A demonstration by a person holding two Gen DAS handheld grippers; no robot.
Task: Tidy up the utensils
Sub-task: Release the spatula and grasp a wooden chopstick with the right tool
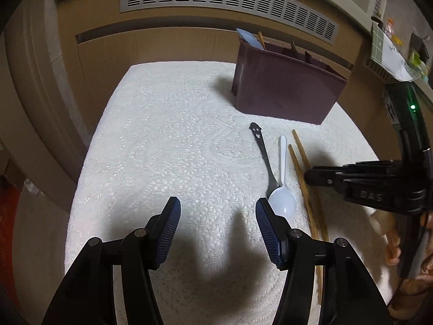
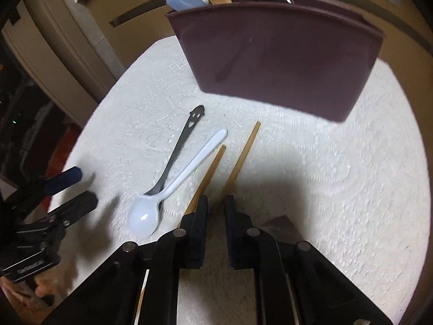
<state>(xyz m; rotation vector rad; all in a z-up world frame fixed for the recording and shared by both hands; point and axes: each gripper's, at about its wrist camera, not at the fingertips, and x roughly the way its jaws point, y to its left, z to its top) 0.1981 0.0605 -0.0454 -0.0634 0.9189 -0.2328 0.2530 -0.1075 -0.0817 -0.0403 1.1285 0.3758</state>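
Observation:
A white plastic spoon [image 1: 282, 189] [image 2: 173, 187], a dark metal spoon [image 1: 262, 151] [image 2: 176, 151] and two wooden chopsticks [image 1: 305, 187] [image 2: 240, 157] lie on the white cloth [image 1: 167, 140]. A maroon utensil bin [image 1: 284, 86] [image 2: 278, 57] stands behind them and holds several utensils. My left gripper [image 1: 216, 216] is open and empty, just left of the white spoon's bowl. My right gripper [image 2: 216, 205] [image 1: 308, 176] has its jaws nearly closed around one chopstick; the other chopstick lies just left of its left finger.
A wall panel with a grey vent [image 1: 227, 2] runs behind the table. A shelf with small items [image 1: 392, 51] is at the far right. The cloth-covered table edge drops off at the left [image 1: 78, 189].

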